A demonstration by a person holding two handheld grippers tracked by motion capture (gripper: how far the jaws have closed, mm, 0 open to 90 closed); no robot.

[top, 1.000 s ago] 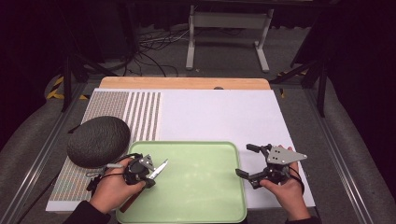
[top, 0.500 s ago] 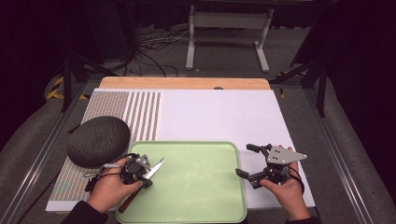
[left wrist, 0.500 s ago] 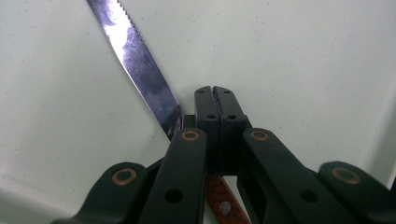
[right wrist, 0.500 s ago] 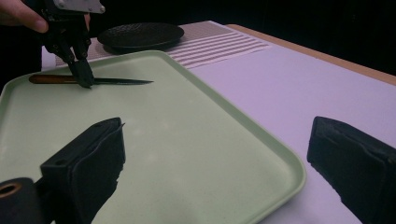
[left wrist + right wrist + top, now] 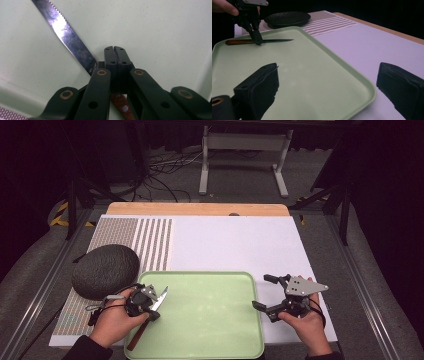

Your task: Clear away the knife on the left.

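Lying on the white tabletop, a pale green plastic tray is carrying a serrated wooden-handled knife at its left edge. Left gripper is pinching the knife. Right gripper is hovering, jaws spread, over the tray's right rim.

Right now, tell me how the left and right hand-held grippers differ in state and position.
The left hand-held gripper has its jaws shut on the knife; the right hand-held gripper has its jaws wide apart, holding nothing. The left one sits over the green tray near its left edge; the right one sits at the tray's right edge, over the white mat. Both have black jaws and are hand-held.
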